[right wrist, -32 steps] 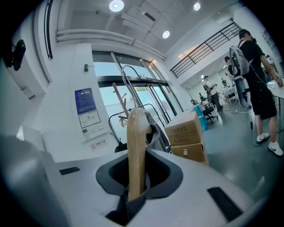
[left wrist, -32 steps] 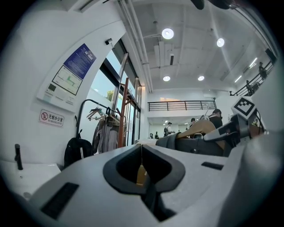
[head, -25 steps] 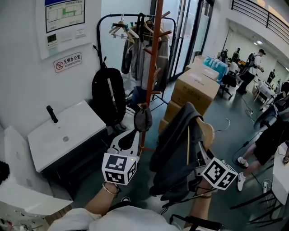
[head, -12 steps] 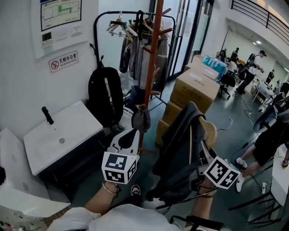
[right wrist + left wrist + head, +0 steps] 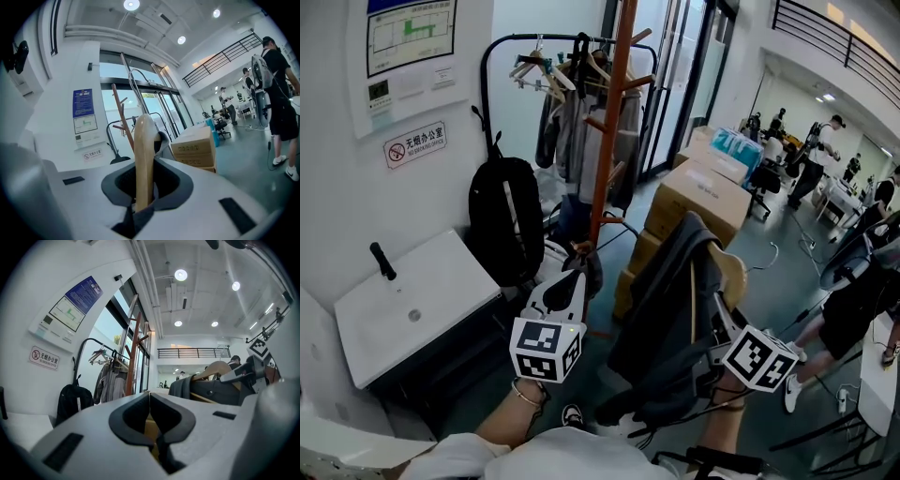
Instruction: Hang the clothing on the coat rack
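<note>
We're pinching the wooden hanger point(image 5: 144, 154) in the right gripper point(image 5: 144, 190), with the jaws clamped on its flat arm. The jacket point(image 5: 661, 309) is draped over the hanger, hanging in front of us and well short of the rack point(image 5: 607, 141). The left gripper point(image 5: 151, 414) is pressed together on nothing.

Handling guess: the hanger is stiff and smooth, so it could pivot in the pads. The jacket is soft and fairly heavy, and it may slide off if the arm tilts. We're judging the wood the right place to hold, not the fabric. The left gripper can steady the cloth if it swings.
</note>
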The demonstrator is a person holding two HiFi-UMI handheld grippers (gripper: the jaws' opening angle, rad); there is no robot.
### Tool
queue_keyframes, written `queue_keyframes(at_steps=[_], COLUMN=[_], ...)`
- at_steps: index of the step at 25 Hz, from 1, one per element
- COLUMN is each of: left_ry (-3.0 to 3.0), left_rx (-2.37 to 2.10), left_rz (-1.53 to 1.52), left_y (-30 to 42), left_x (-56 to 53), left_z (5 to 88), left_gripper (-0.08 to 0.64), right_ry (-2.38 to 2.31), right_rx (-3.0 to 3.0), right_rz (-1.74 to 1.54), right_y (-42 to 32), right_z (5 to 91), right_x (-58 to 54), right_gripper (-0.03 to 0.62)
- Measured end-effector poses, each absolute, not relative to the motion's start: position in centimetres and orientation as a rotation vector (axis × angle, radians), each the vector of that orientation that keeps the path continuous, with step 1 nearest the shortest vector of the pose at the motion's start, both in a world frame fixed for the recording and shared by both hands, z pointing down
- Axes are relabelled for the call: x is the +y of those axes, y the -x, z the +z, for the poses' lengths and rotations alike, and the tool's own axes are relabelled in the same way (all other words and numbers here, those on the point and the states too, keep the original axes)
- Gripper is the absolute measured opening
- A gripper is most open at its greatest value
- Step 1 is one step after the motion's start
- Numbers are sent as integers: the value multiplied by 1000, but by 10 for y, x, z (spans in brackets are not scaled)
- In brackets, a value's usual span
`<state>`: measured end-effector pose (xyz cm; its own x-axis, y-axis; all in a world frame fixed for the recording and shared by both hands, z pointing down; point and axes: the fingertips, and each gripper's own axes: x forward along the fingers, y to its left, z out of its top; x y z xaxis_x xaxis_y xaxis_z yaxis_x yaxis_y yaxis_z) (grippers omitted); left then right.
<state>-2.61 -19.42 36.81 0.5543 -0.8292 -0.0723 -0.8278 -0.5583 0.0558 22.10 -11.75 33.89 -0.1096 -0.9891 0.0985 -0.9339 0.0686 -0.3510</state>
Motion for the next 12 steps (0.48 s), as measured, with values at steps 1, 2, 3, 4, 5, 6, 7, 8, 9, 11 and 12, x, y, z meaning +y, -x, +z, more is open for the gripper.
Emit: queue_keyframes(at_steps=[1, 2, 3, 4, 5, 6, 7, 8, 9, 11, 12], left_ry=[-2756, -2756, -2754, -2752, -2749, -2745, -2741, -2736, -2733, -2732, -2734], left_rx=[-1472, -1476, -1483, -1490, -1497, -1502, -1505, -1506, -1508, -1511, -1514], left_rz=[-146, -151, -156, -158, -158, -156, -153, -151, -150, -151, -153], left_y=[25, 23, 23, 22, 21, 20, 19, 17, 16, 13, 11], left_x=[-201, -208, -215, -221, -227, -234, -241, -248, -255, -268, -274], left_z=[366, 364, 363, 362, 362, 363, 364, 366, 366, 365, 364], left_gripper=[12, 12, 12, 12, 12, 12, 12, 12, 12, 12, 12], right_ry=[1976, 1976, 1978, 1978, 1979, 1980, 1980, 1977, 1974, 1968, 1968], right_rx=[2176, 2183, 2188, 2190, 2190, 2188, 2187, 2188, 2190, 2195, 2195], right_rz=[-485, -478, -473, -469, -465, -463, -459, -456, -454, -453, -454], right_y=[-222, -223, -224, -225, -227, -230, -232, -234, -235, -237, -239], right_z=[336, 333, 330, 329, 328, 327, 327, 326, 325, 324, 325], right_x=[-125, -132, -139, -146, -153, -160, -167, -174, -181, -194, -200], right_gripper=[61, 62, 62, 61, 61, 62, 62, 61, 62, 62, 63])
